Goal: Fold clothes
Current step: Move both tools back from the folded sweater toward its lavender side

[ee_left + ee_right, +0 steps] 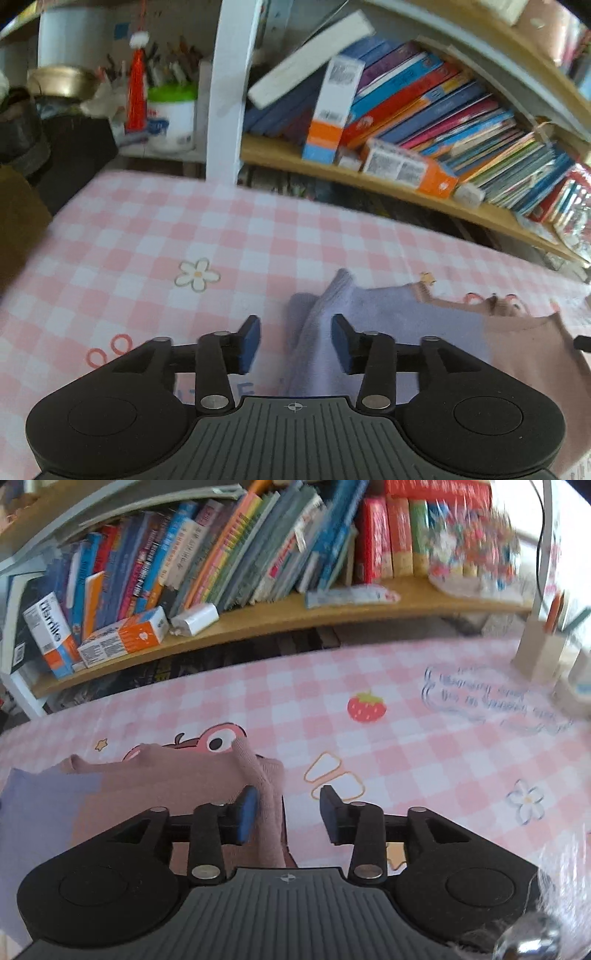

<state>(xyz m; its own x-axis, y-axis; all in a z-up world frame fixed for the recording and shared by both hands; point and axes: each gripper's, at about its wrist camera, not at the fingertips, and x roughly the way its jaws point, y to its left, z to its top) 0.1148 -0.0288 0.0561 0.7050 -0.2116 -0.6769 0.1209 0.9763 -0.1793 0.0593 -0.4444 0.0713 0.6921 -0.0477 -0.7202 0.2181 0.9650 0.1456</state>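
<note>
A knitted garment, lavender on one half and dusty pink on the other, lies on the pink checked tablecloth [155, 236]. In the left wrist view its lavender part [399, 325] rises in a peaked fold between the fingers of my left gripper [294, 343], which is open around it. In the right wrist view the pink part [177, 786] shows a raised ridge of cloth running up between the fingers of my right gripper [286, 818]. That gripper is open too, and the ridge lies against its left pad [246, 814].
A wooden bookshelf [369, 181] packed with leaning books and small boxes runs along the far table edge. A white post [227, 92] and a cluttered shelf with a pen tub [171, 118] stand at the left. A wooden pen holder [543, 646] sits at the table's right.
</note>
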